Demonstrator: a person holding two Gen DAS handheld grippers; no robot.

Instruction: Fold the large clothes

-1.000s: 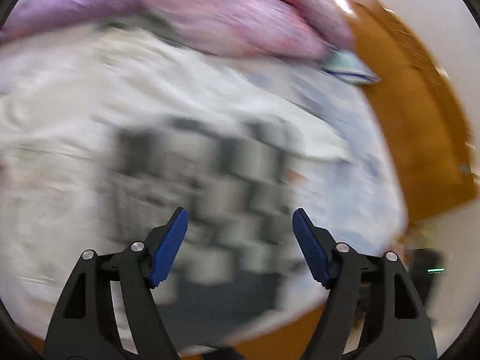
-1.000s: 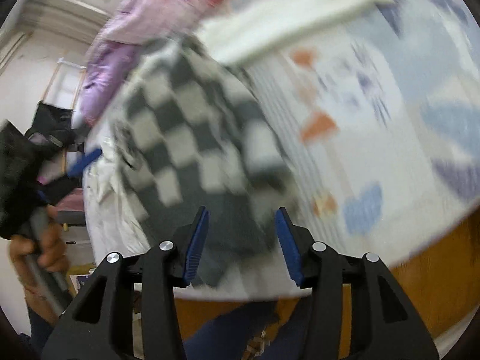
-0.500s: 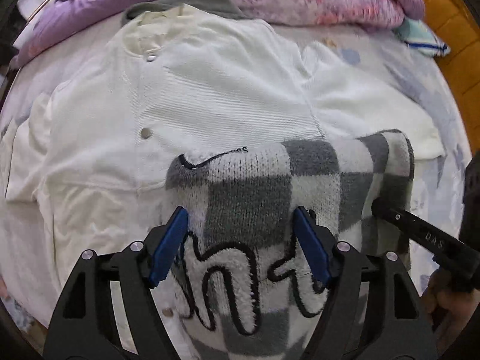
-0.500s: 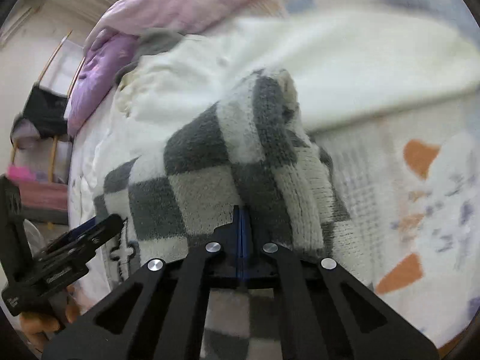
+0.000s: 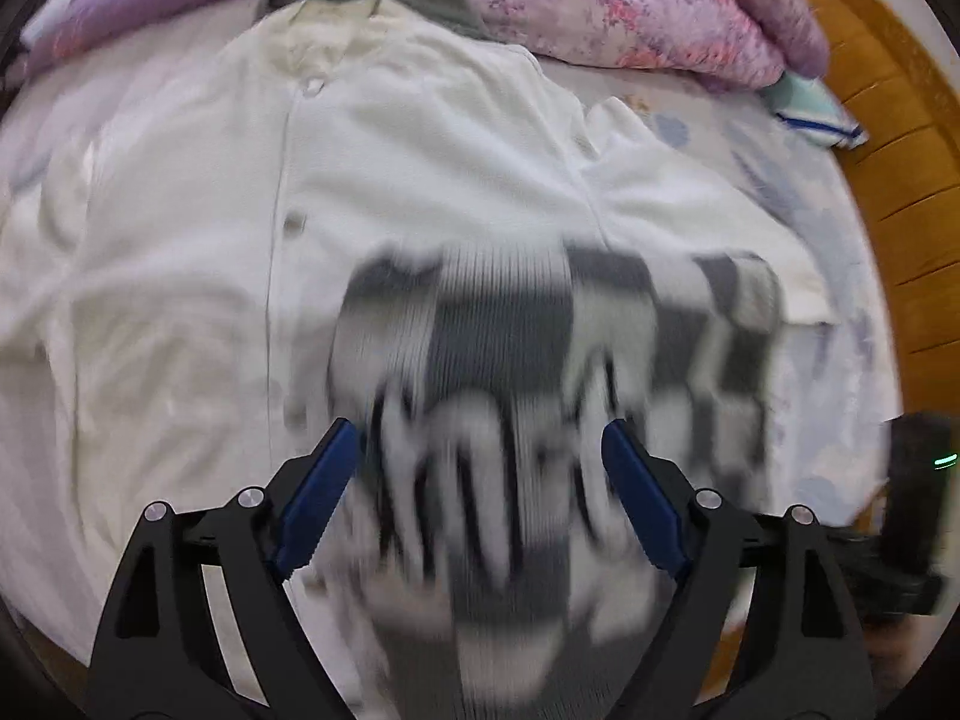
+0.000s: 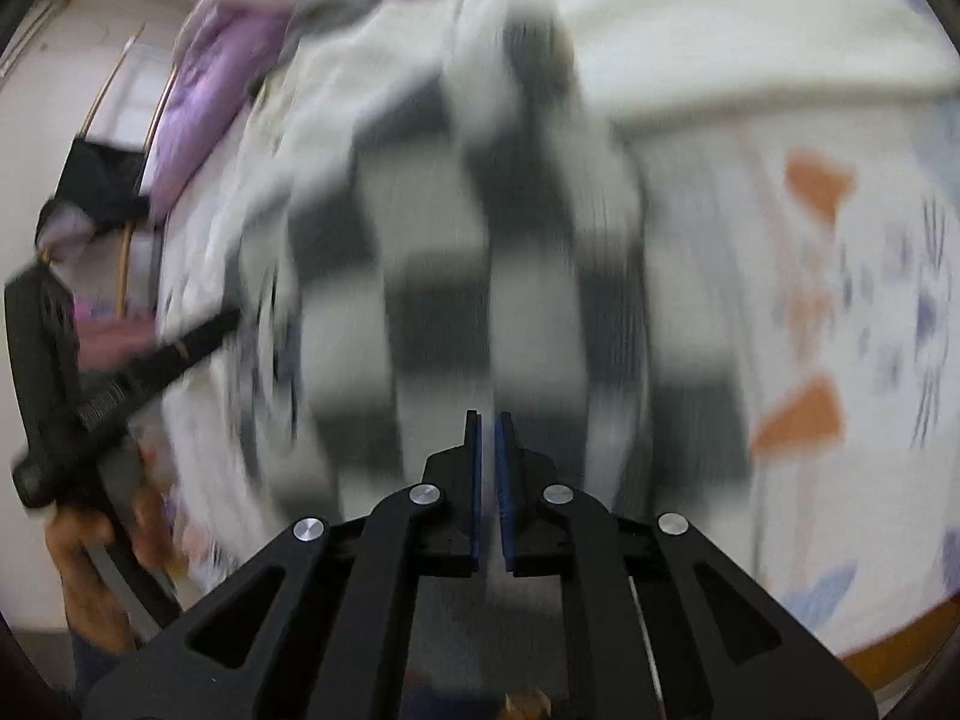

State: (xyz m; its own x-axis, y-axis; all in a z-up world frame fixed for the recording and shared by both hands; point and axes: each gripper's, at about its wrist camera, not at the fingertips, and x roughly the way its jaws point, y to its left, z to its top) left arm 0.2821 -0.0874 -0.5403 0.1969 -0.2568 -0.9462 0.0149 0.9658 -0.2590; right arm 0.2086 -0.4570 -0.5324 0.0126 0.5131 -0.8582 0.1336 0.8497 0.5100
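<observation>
A grey and white checkered knit sweater (image 5: 510,390) with black lettering lies bunched on top of a white buttoned jacket (image 5: 360,168) spread on the bed. My left gripper (image 5: 480,450) is open, its blue pads on either side of the sweater's near part. In the right wrist view the sweater (image 6: 456,276) is motion-blurred and fills the middle. My right gripper (image 6: 487,438) has its pads nearly together with a thin gap. The blur hides whether sweater fabric is between them. The left gripper tool (image 6: 120,384) shows at the left of that view.
A pink and purple quilt (image 5: 600,6) is piled at the head of the bed. A patterned sheet (image 6: 840,300) covers the mattress. A folded teal cloth (image 5: 810,108) lies by the wooden bed frame (image 5: 900,180) on the right.
The sweater has gone from sharp to blurred in both views, so it is moving. My right gripper's pads, pressed together half a second ago, now show a thin gap. My left gripper stays open.
</observation>
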